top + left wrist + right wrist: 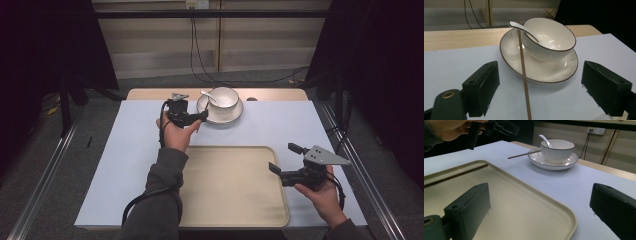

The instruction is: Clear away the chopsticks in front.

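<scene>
The beige tray (235,200) lies at the near edge of the pale blue table cover (130,170), between the person's two forearms. In the right gripper view one brown chopstick (456,175) lies inside the tray along its far left rim; the rest of the tray floor is bare.

The right gripper (283,160) sits over the tray's right edge, held in the person's right hand (320,192) with the grey three-cornered plate on top. It points left and away, and its jaws stand wide apart with nothing between them.

Farther off, the left hand (175,134) comes up from a grey sleeve (162,190) and holds the left gripper (200,117) just beside the plate's left rim, aimed at the dishes. Its jaws are wide open with nothing clamped; in the left gripper view a second chopstick (523,72) runs up the gap between the two black pads, touching neither.

That chopstick rests with its far end on the rim of the white plate (237,116) and its near end down on the blue cover. The plate has a thin dark edge line and carries a white bowl (223,97) standing upright in its middle. A white spoon (522,28) leans in the bowl, its handle sticking out over the rim towards the left.

No writing or label can be read on the dishes, tray or grippers
</scene>
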Available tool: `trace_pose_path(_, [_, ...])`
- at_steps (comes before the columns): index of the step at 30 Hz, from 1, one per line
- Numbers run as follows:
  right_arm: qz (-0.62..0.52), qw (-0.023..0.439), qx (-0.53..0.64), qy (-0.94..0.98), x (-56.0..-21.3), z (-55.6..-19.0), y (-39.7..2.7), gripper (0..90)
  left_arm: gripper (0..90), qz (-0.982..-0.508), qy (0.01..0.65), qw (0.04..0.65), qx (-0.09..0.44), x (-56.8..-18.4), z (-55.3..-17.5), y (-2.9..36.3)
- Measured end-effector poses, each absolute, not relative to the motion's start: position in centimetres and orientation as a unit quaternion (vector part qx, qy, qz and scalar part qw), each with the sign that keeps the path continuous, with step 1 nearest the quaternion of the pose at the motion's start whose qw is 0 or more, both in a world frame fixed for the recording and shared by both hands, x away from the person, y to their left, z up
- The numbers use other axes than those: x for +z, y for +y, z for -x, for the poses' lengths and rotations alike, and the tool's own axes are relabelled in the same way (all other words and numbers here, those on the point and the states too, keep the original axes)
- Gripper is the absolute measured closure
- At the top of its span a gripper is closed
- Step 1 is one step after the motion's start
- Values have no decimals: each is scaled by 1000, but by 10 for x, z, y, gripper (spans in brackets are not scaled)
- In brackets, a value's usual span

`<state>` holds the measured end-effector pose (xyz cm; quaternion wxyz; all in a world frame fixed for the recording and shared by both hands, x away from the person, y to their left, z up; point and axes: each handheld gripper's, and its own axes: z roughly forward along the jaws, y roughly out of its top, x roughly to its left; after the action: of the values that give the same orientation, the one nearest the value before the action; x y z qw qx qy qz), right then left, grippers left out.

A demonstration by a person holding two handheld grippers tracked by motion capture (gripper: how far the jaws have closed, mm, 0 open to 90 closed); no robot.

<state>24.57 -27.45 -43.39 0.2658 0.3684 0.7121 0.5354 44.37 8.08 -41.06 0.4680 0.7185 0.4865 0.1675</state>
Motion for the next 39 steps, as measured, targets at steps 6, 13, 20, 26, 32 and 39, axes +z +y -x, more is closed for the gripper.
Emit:
trace_pose_path(6, [-365, 267, 537, 712, -434, -246, -275, 26, 149, -725, 484, 459, 170, -416, -465, 71])
trace_pose_path(13, [-365, 264, 537, 713, -434, -245, -274, 27, 242, -747, 478, 426, 181, -430, -487, 60])
trace_pose_path(20, [-366, 265, 538, 712, -434, -246, -275, 27, 363, -756, 480, 406, 183, -439, -500, 61])
trace_pose_path(26, [-365, 261, 538, 714, -434, -247, -275, 27, 476, -764, 475, 398, 179, -441, -505, 58])
trace_pose_path(32, [-364, 260, 538, 714, -434, -247, -275, 29, 585, -772, 475, 386, 172, -443, -508, 54])
trace_pose_path(39, [-366, 260, 538, 713, -434, -248, -274, 30, 647, -776, 478, 375, 172, -448, -513, 50])
